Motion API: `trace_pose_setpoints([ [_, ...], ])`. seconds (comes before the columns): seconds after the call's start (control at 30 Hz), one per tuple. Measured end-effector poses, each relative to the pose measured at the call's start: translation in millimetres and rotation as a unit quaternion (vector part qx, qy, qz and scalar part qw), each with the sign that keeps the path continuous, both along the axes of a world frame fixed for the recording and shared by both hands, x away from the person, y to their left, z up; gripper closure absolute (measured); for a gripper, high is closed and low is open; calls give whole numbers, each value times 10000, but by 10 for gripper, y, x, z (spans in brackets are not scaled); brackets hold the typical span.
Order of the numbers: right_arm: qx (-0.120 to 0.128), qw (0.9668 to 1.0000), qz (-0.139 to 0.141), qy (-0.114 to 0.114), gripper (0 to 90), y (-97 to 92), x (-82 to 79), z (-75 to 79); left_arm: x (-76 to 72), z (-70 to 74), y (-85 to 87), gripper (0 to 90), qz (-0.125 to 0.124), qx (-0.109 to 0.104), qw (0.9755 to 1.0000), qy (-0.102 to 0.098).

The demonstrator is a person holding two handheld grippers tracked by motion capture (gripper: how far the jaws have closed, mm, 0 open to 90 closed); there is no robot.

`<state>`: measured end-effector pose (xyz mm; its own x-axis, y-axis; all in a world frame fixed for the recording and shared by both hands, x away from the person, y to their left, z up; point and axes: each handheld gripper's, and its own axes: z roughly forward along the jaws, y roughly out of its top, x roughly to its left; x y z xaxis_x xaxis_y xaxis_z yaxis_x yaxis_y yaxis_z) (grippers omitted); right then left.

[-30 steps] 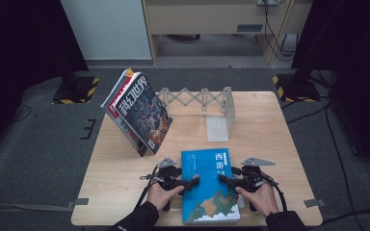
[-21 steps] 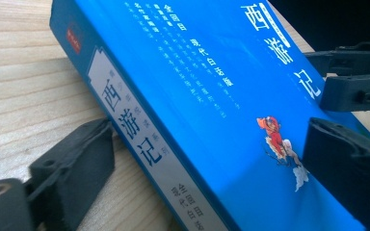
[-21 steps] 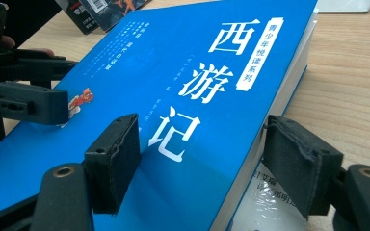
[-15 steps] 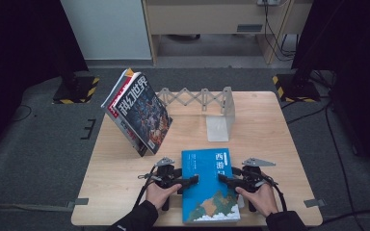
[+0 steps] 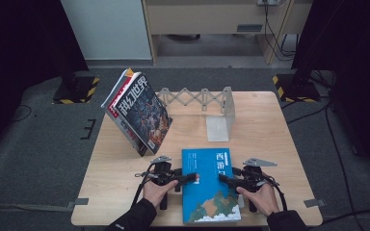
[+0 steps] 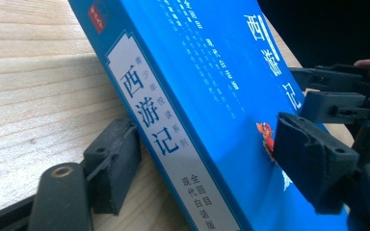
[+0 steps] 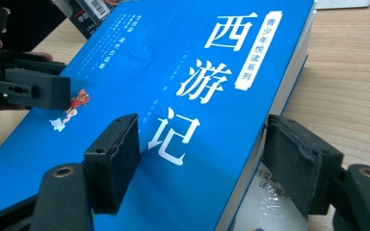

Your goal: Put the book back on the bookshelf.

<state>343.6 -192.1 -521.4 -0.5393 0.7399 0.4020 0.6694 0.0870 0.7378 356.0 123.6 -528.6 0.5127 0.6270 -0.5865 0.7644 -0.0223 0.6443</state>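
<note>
Two grippers, left gripper [image 5: 192, 178] just closing onto the stiff, glossy blue book [image 5: 209, 187], right gripper [image 5: 223, 179] clamping its opposite edge — you've got slippery covers.

A dark-covered magazine [image 5: 142, 111] stands tilted near the table's [image 5: 270, 125] left edge, propped against one end of a folding metal book rack [image 5: 197, 98] that stretches along the far edge. The rack's flat end plate [image 5: 220, 127] lies toward the middle. Yellow-and-black striped stand bases [image 5: 296, 87] sit on grey carpet beyond both far corners.
</note>
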Motion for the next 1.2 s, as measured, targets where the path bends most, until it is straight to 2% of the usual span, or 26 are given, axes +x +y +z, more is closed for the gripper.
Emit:
trace_pose_setpoints([
  [0.17, 39, 10000, -9, -4, 298, -11, -2, 1, 3, 33, 8, 276, -66, -24, 10000, -13],
  [0.23, 42, 10000, -1, -16, 300, -15, -3, 2, 2, 40, 6, 290, -136, -144, 9998, 25],
  [0.37, 92, 10000, 10, 5, 318, -19, -7, 9, -26, 80, -45, 327, -367, -270, 9989, -104],
  [0.43, 82, 10000, 31, -2, 329, -12, -2, 1, -64, 131, -110, 374, -542, -215, 9980, -251],
  [0.5, 68, 10000, 47, -19, 335, 4, -3, 3, -88, 159, -148, 387, -632, -53, 9973, -368],
  [0.63, 12, 9999, 77, -79, 337, 13, -4, 7, -91, 143, -150, 393, -555, -59, 9980, -284],
  [0.8, 9, 10000, 62, -41, 346, 16, -1, 17, -80, 143, -176, 416, -407, -136, 9990, -145],
  [1.0, -19, 10000, 76, -52, 354, 15, 4, 24, -50, 135, -218, 415, -395, -116, 9991, -68],
  [1.07, -20, 10000, 80, -55, 357, 15, 4, 25, -36, 131, -240, 401, -481, -68, 9988, -57],
  [1.2, -42, 9999, 108, -79, 359, 16, 7, 23, -24, 120, -232, 408, -498, -96, 9987, -3],
])
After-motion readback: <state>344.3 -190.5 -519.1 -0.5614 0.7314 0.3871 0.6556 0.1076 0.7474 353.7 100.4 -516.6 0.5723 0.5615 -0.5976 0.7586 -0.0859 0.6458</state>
